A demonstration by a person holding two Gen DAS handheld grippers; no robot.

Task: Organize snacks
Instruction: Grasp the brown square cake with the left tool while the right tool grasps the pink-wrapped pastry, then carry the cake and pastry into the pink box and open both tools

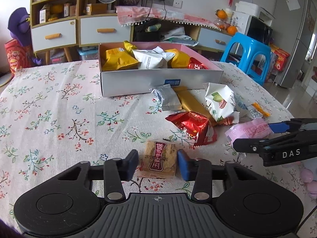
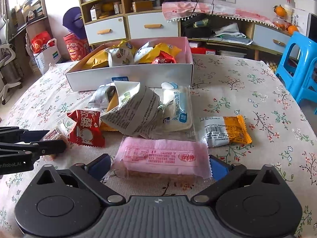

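Left gripper clenched on square brown biscuit packet on floral tablecloth. Right gripper spread wide, straddling long pink wafer packet before white cardboard box.

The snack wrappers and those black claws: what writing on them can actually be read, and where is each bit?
"DAS": white letters on the right claw, seen from the left camera.
"nRobot.AI": cut off at the frame edge, on the left claw, seen from the right camera.
"五香牛肉味": red label on the beef-flavour biscuit pack.
Red snack bag: large white characters, upside down, not readable.
Pink packet: print too small.
White box sticker: blurred.
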